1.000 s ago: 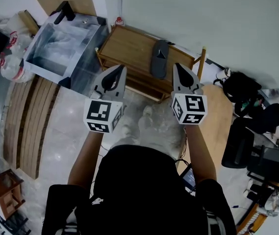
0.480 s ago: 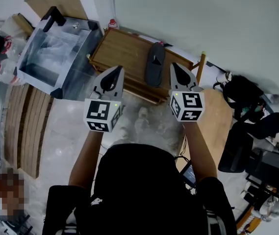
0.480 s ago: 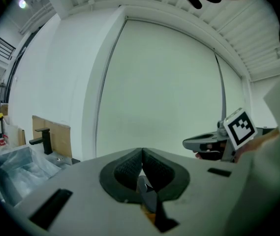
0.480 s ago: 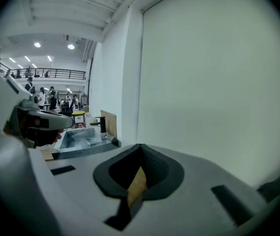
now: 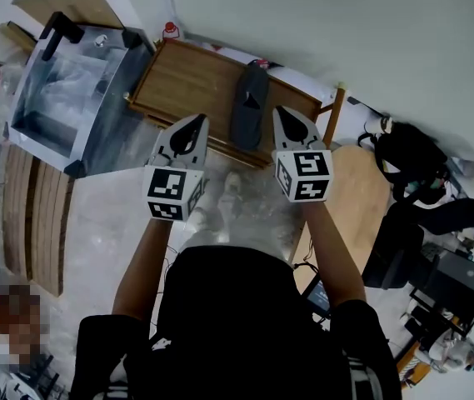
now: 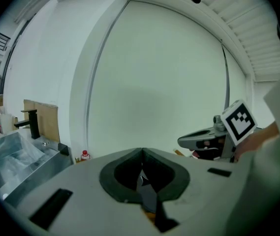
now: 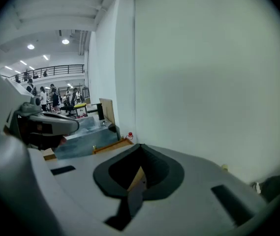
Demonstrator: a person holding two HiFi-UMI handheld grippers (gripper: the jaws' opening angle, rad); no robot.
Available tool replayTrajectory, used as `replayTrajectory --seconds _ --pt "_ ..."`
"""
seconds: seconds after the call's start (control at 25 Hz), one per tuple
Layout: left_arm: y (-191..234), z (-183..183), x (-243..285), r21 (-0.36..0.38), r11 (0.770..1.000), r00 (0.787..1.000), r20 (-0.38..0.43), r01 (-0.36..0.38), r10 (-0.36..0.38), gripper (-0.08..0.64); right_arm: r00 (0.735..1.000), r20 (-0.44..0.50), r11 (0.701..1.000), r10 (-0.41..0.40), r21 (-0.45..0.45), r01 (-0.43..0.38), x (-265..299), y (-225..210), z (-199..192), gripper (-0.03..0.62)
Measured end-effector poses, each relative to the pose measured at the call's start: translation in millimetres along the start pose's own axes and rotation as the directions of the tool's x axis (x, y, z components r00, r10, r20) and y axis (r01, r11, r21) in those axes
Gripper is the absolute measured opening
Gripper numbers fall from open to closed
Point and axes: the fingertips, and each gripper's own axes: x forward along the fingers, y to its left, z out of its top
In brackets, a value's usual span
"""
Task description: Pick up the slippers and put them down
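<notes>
Hovering side by side, left claw (image 5: 197, 120) and right claw (image 5: 278, 112) both closed, empty, slipper (image 5: 248, 105) on bench (image 5: 182, 73) ahead

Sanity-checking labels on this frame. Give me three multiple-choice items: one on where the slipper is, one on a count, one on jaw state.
1. Where does the slipper lie?
A) on the floor
B) on the wooden rack
C) in the sink

2. How many slippers show on the rack?
A) one
B) two
C) three

3. How do the jaws of the left gripper and right gripper stand?
A) both wide open
B) shut on the slipper
C) both shut, empty

Key:
1 B, the dark slipper rests on the rack's top.
2 A, only one lies there.
3 C, each gripper view shows its jaws meeting with nothing between them.
</notes>
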Motion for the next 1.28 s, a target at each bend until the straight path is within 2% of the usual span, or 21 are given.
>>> replayTrajectory --seconds 0.48,0.92,1.04,1.28 --pt "3.3 -80.8 55.6 -0.041 0.999 0.987 -0.158 0.000 -0.007 0.005 0.982 -0.179 0.998 0.063 0.029 -0.058 56.2 -15.5 -71.8 -0.011" --pt "8.9 -128.2 78.6 -0.073 0.997 0.964 -0.265 0.007 -0.026 0.005 0.944 -0.308 0.992 0.121 0.066 -0.105 89.5 -14.1 -134.0 -0.005" --pt "11.8 -135.9 84.5 -0.080 0.997 0.965 -0.261 0.006 -0.026 0.005 0.931 -0.341 0.991 0.129 0.072 -0.111 99.3 -13.2 -149.3 0.022" --pt "12.1 -154.8 91.8 -0.094 0.995 0.951 -0.307 0.016 -0.044 0.005 0.907 -0.399 0.990 0.137 0.084 -0.112 119.8 -14.9 -175.2 0.091"
